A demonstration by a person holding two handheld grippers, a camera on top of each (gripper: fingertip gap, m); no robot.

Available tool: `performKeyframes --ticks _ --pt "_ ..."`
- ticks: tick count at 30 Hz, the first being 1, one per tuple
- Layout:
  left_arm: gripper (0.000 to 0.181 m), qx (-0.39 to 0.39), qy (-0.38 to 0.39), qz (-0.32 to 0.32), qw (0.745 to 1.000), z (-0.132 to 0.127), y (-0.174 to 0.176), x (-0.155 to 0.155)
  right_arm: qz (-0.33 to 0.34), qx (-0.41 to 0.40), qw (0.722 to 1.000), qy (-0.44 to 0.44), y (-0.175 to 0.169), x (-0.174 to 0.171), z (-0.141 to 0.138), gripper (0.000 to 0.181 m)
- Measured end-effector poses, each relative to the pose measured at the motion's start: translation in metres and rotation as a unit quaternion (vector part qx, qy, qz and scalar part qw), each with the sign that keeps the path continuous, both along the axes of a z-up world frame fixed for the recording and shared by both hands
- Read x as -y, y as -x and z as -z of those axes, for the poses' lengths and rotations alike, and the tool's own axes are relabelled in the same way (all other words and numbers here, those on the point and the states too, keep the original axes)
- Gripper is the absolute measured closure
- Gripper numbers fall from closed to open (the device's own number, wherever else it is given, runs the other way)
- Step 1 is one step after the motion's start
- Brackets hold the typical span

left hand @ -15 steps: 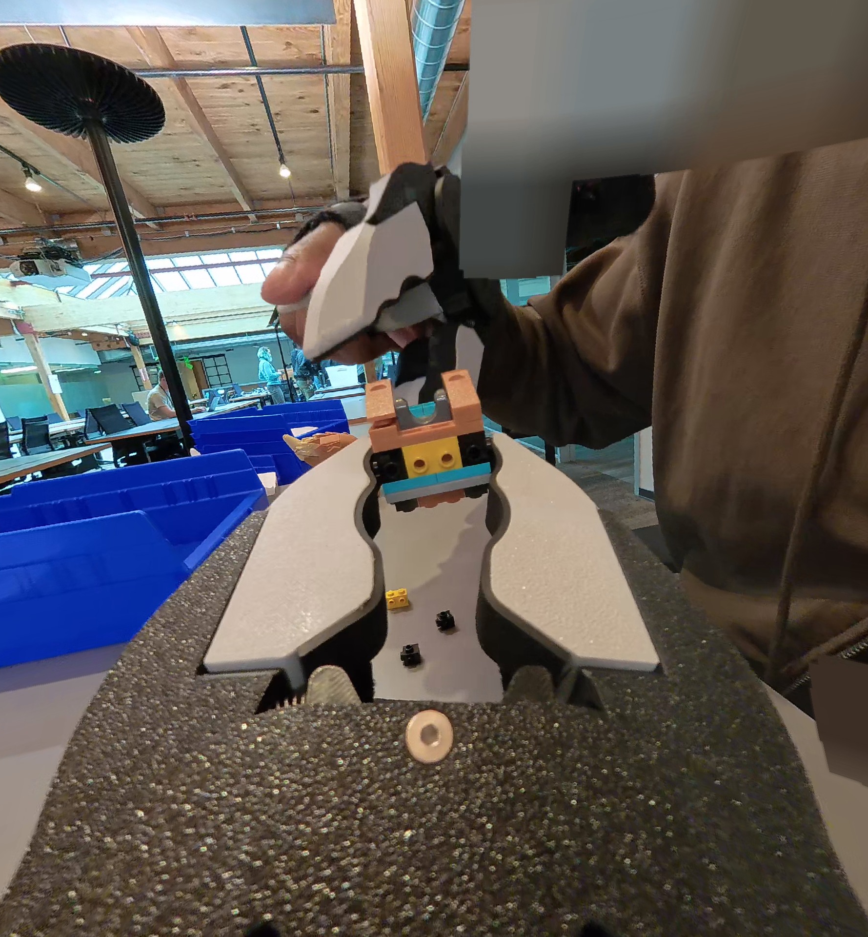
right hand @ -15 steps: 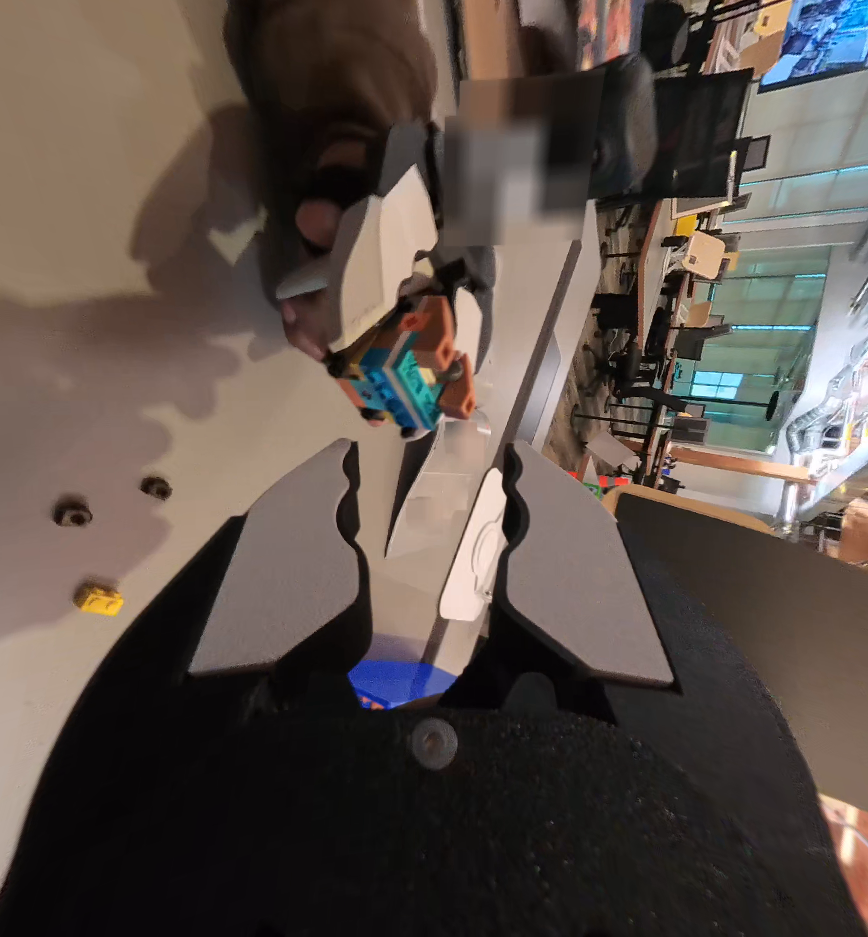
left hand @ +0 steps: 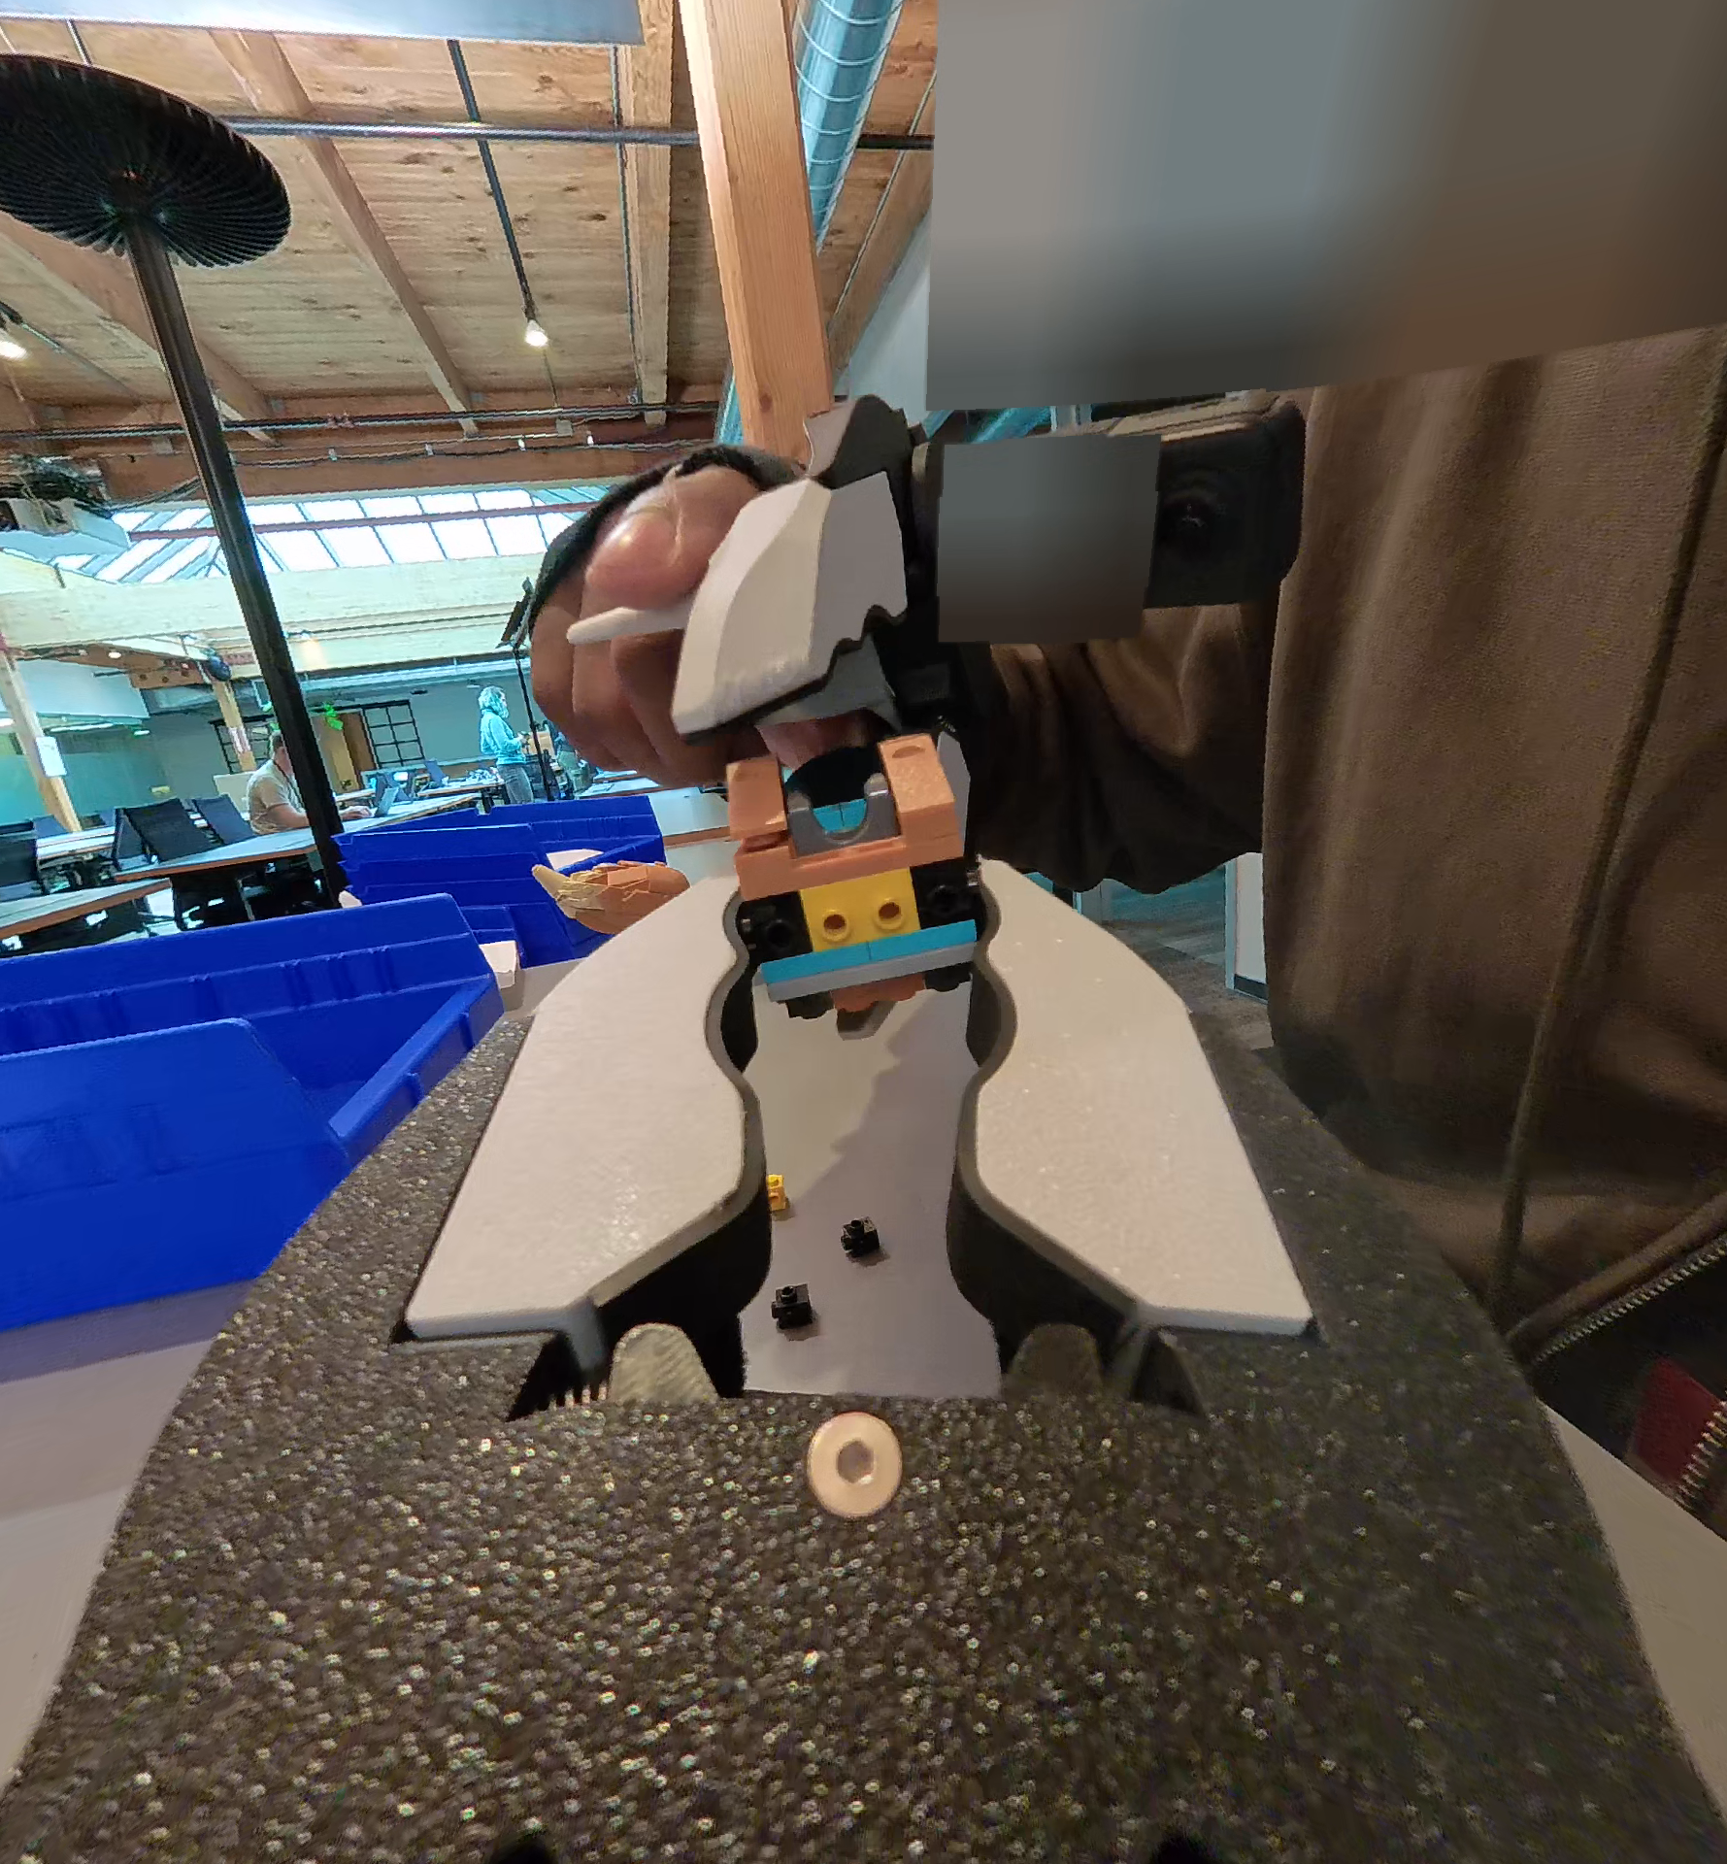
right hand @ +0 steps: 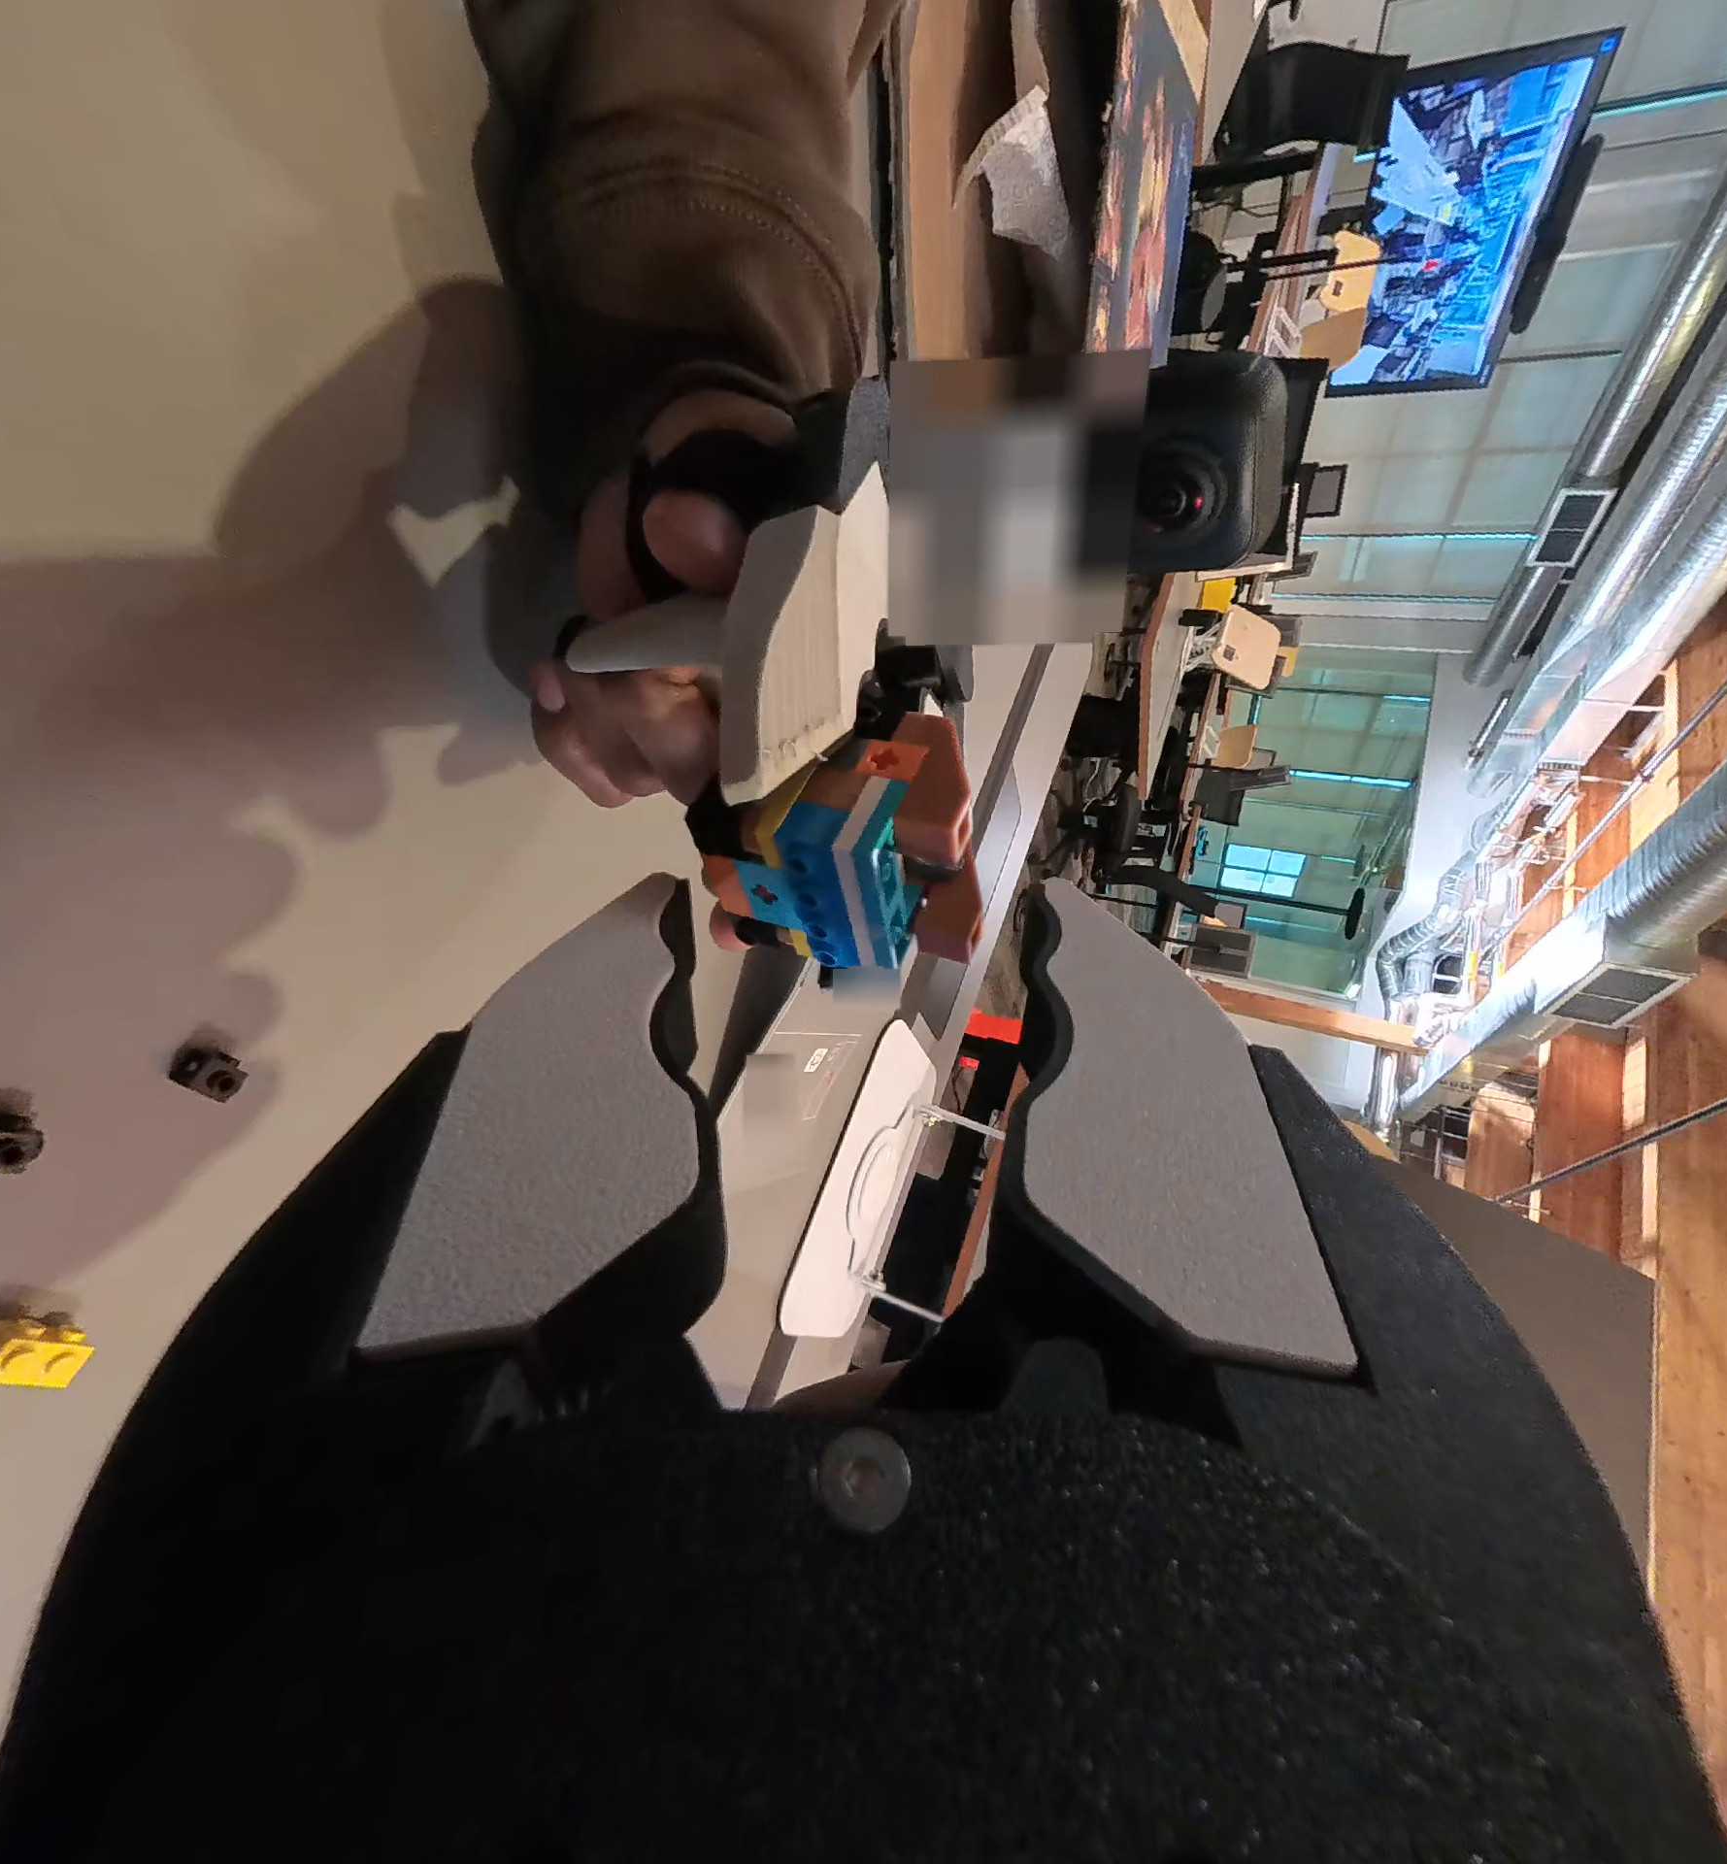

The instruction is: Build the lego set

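- Lego build (left hand: 854,888): a small block of salmon, yellow, teal and black bricks with a grey clip on top, held up in the air above the worktop (left hand: 869,1110), not resting on it.
- Your left gripper (left hand: 859,943) is clamped on the build, its grey fingers (left hand: 637,1089) pressing the black side bricks at the tips.
- In the right wrist view you see the build (right hand: 839,857) from its blue and teal underside, tilted, with the far gripper's pale finger lying over its upper end.
- Your right gripper (right hand: 859,908) stands wide apart and empty, its tips just on either side of the build and not touching it.
- Your hand (left hand: 627,646) shows behind the build in the left wrist view, wrapped around the other gripper's handle, brown sleeve beside it.
- Loose on the worktop below: a yellow brick (right hand: 27,1347) and two black pieces (right hand: 208,1069), lying near one another and well apart from the build.
- Blue bins (left hand: 183,1089) line the worktop's far left edge.
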State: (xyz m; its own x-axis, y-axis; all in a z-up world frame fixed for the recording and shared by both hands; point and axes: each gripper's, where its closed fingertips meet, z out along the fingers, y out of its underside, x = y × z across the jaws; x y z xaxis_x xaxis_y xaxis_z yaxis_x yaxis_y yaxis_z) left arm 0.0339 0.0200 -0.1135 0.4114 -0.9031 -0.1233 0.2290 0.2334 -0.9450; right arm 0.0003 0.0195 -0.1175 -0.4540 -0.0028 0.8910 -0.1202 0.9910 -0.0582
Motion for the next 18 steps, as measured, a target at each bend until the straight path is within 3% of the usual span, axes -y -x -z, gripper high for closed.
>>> performKeyframes --ticks 18 --pt "0.142 0.005 0.009 0.010 1.000 -0.0001 -0.0003 0.0013 0.002 -0.031 0.999 0.015 0.0058 0.0018 0.0048 0.126"
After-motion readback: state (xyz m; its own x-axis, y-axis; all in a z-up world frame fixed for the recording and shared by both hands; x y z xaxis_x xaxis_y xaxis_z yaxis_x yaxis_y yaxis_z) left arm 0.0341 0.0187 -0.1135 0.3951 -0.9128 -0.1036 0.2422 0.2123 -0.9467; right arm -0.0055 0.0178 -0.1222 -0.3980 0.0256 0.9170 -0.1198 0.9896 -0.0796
